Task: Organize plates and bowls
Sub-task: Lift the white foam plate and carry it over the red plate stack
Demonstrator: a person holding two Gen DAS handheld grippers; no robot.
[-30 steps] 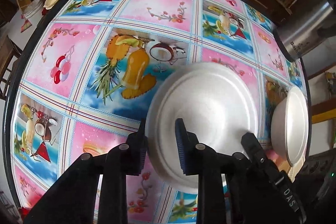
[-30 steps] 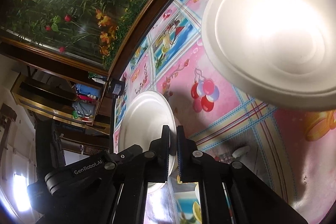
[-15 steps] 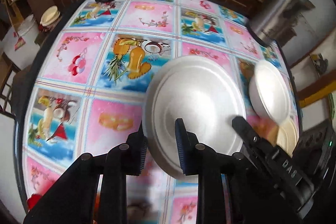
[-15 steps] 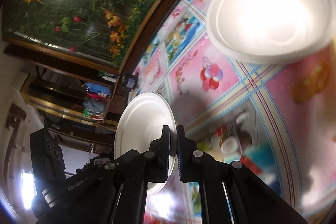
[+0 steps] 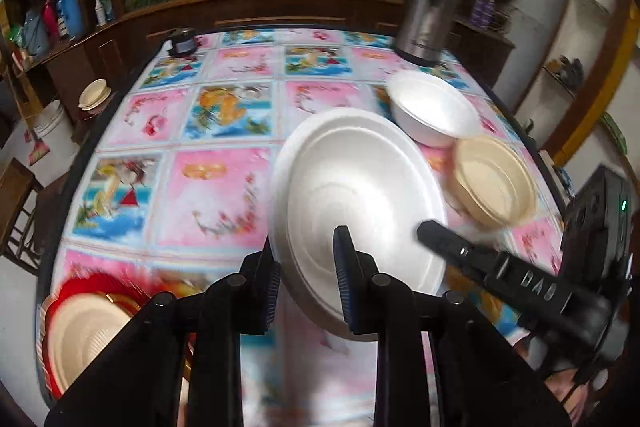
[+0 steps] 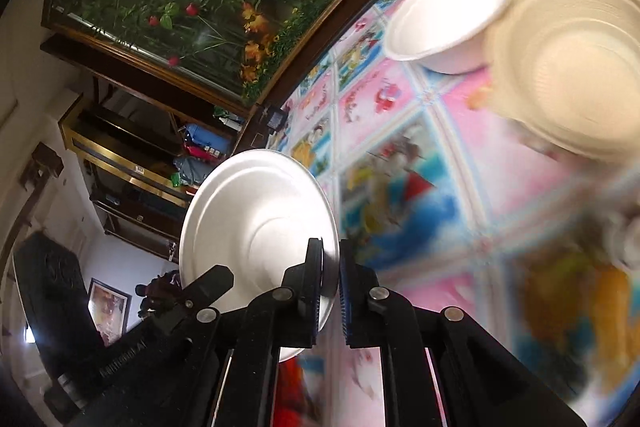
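A white foam plate (image 5: 360, 187) is lifted above the table, tilted. My right gripper (image 6: 330, 279) is shut on its rim, and the plate also shows in the right wrist view (image 6: 256, 223). My left gripper (image 5: 306, 279) has its jaws set on either side of the plate's near rim with a gap, open. The right gripper (image 5: 460, 251) reaches in from the right in the left wrist view. A white foam bowl (image 5: 434, 109) and a beige bowl (image 5: 494, 183) stand at the table's right. A beige plate on a red plate (image 5: 86, 335) lies at the near left corner.
The table (image 5: 208, 183) has a pink and blue fruit-print cloth. A steel thermos (image 5: 430, 3) stands at the far right corner, and a small dark device (image 5: 182, 43) at the far left. Wooden cabinets ring the far side. A white bucket (image 5: 52, 131) stands left of the table.
Both grippers and the white plate have risen and pulled back toward the near edge. The beige bowl and the red and beige plates have come into view.
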